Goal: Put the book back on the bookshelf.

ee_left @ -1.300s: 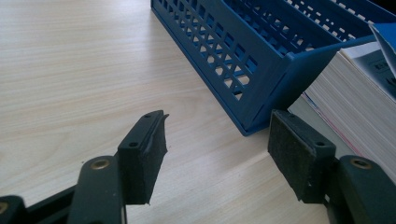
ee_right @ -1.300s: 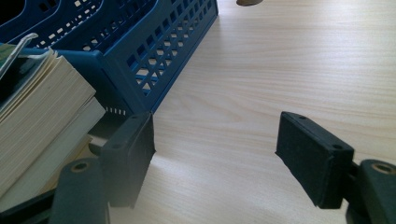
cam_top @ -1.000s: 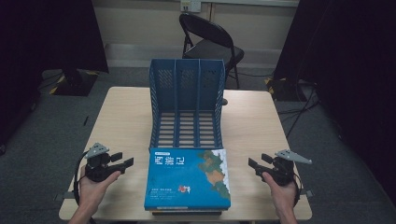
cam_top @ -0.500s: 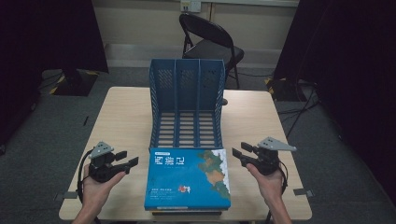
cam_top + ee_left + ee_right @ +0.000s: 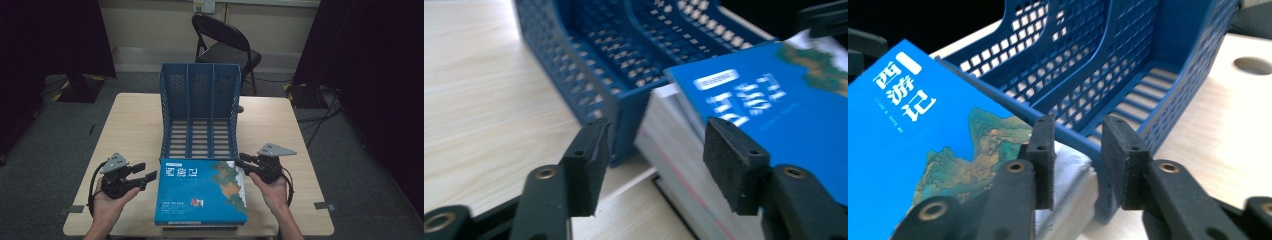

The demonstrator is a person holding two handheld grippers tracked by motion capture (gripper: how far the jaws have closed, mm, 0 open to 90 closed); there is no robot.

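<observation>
A blue book (image 5: 200, 192) with white characters lies on top of a low stack at the table's front edge. Behind it stands a blue three-slot file rack (image 5: 200, 115). My left gripper (image 5: 146, 173) hovers open just left of the book, pointing at it. In the left gripper view the stack's page edges (image 5: 674, 145) lie beyond the open jaws. My right gripper (image 5: 240, 162) is at the book's far right corner. Its jaws have just been closing and stand narrow. In the right gripper view the book's corner (image 5: 1068, 165) and the rack's front edge (image 5: 1088, 135) sit just beyond them, unpressed.
The wooden table (image 5: 135, 125) has bare surface on both sides of the rack. A black folding chair (image 5: 220, 45) stands behind the table's far edge. A round hole (image 5: 1253, 65) in the tabletop lies to the right of the rack.
My right gripper has travelled left from the table's right side to the book's far right corner, its jaws narrowing. The left gripper has edged right toward the book.
</observation>
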